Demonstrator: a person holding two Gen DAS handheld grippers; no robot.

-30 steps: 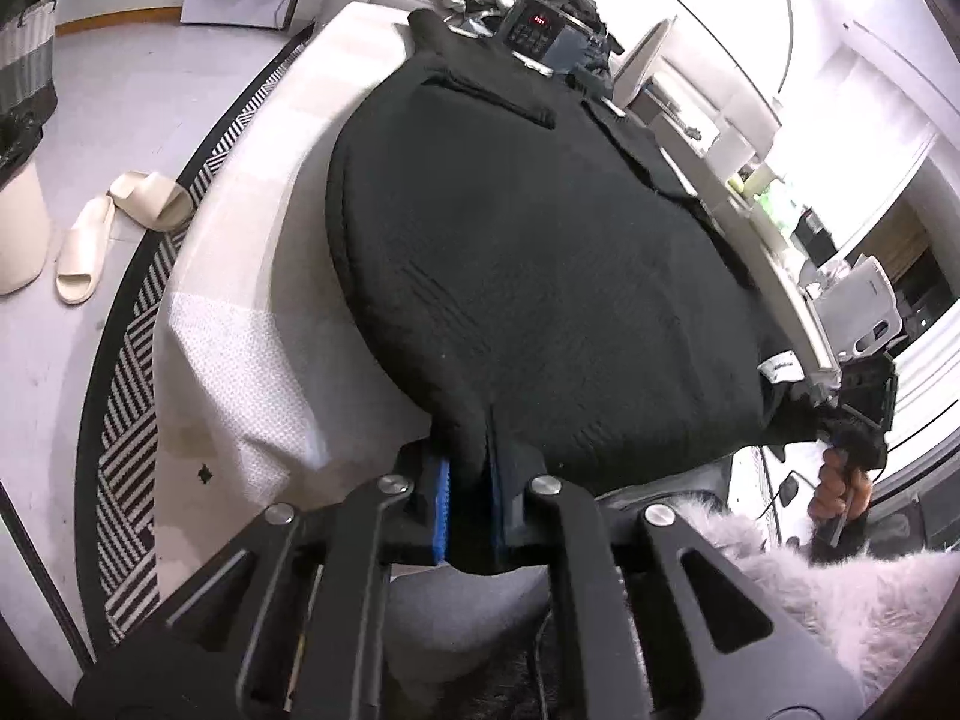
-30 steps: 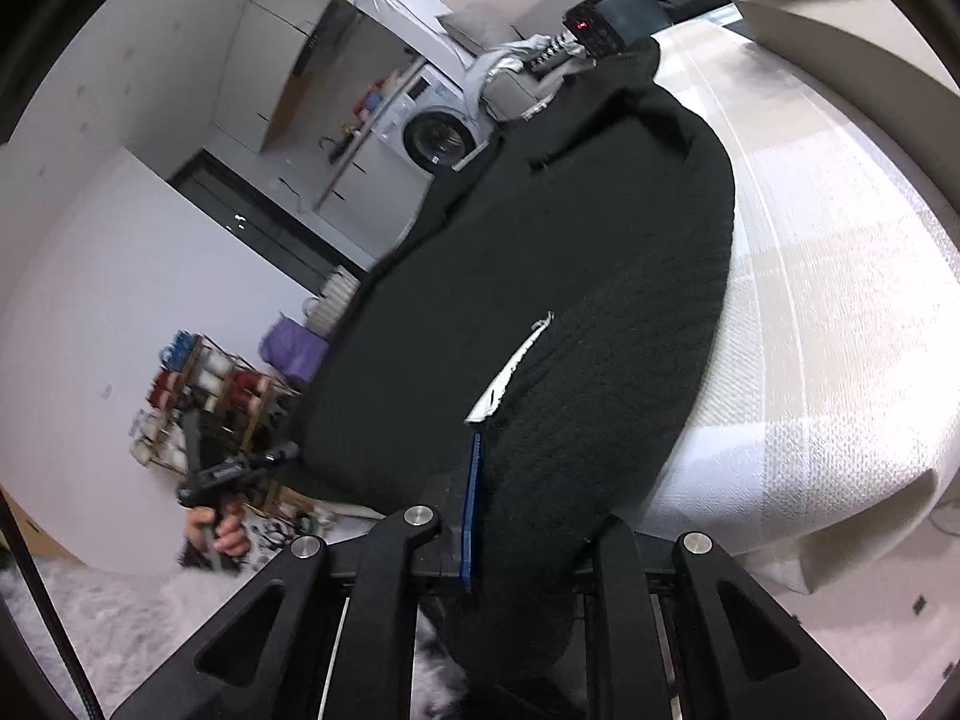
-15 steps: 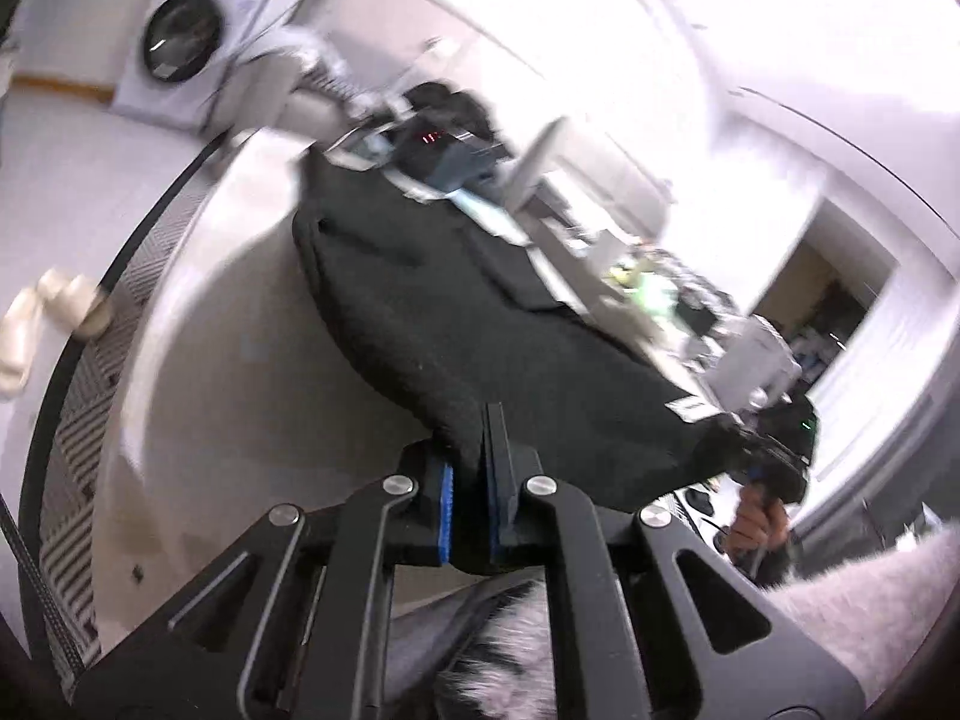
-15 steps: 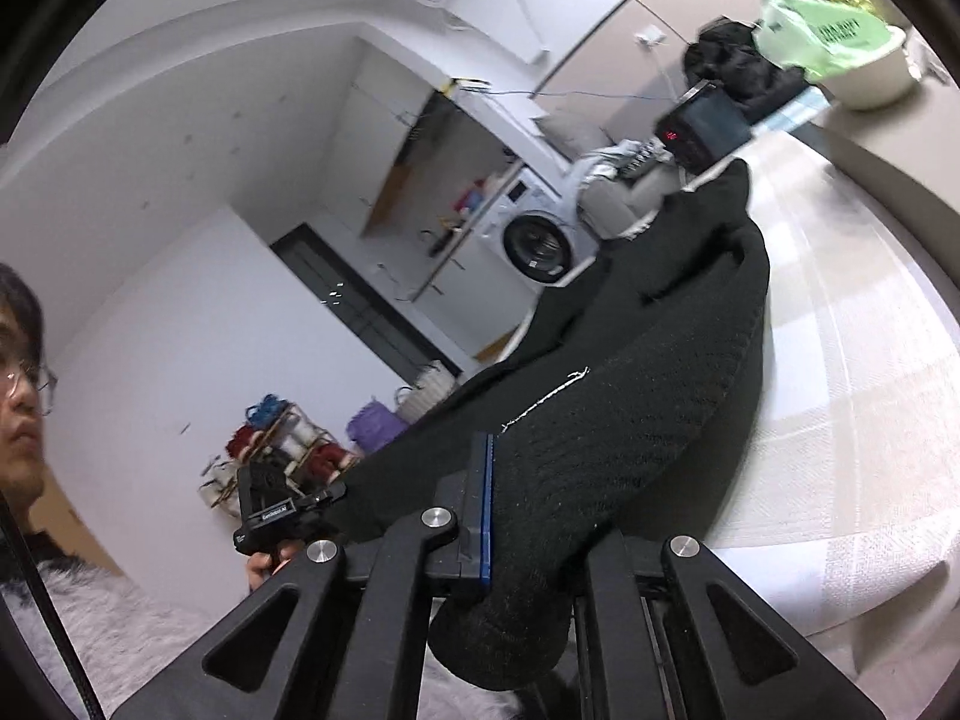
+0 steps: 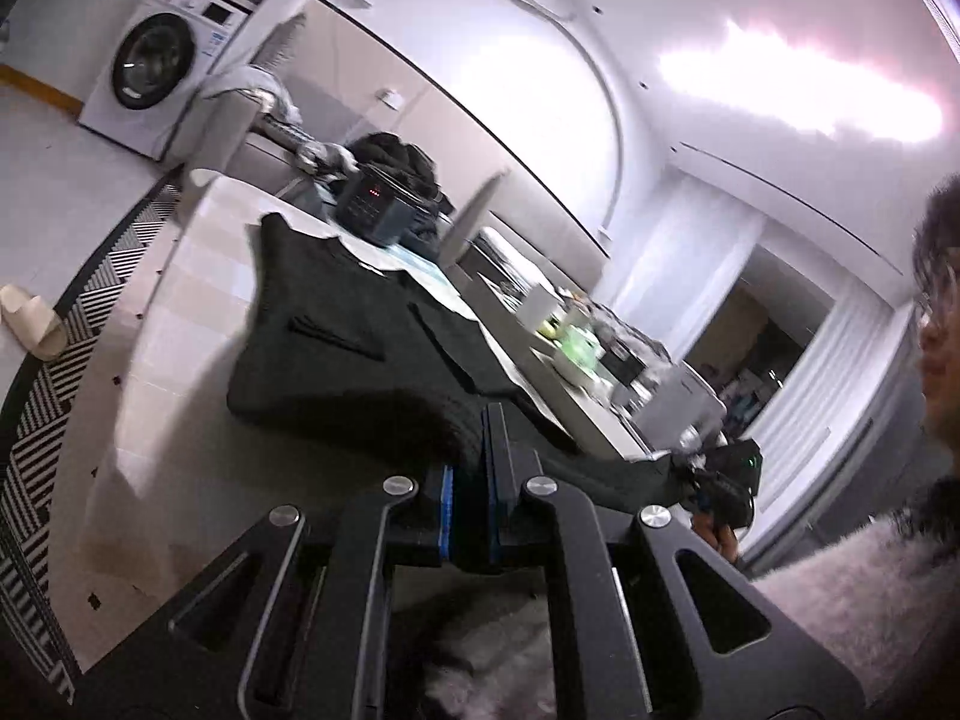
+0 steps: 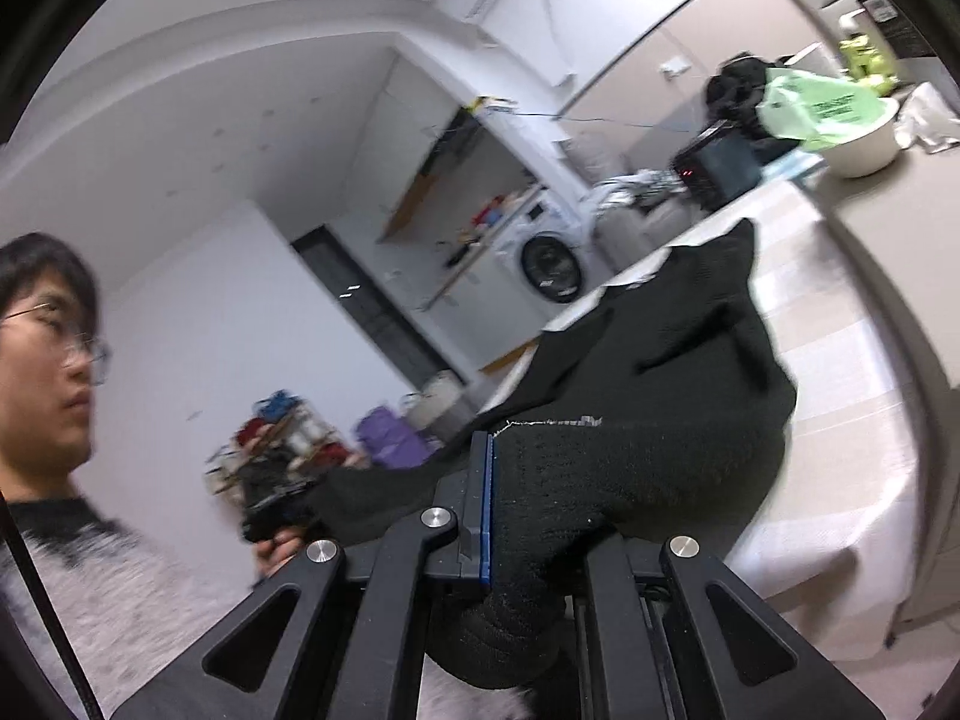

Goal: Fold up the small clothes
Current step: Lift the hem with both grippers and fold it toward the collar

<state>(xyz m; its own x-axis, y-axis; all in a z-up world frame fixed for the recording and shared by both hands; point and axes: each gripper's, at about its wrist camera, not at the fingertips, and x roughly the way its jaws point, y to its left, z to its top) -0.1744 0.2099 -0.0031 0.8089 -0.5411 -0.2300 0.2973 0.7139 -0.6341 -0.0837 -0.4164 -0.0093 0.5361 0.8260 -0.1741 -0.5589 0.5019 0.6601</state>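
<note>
Lying across the table (image 5: 180, 324): one black knit sweater (image 5: 336, 354), near hem raised off the cloth, far end flat by the black box (image 5: 372, 210). Left gripper (image 5: 474, 480): jaws pressed together, pinching the hem at one corner. Right gripper (image 6: 528, 516): jaws likewise clamped on the sweater, knit bunched over the blue pad (image 6: 486, 504). Beyond the table: washer (image 5: 150, 60). On the floor beside the table: slipper (image 5: 33, 324), striped rug (image 5: 36, 396).
</note>
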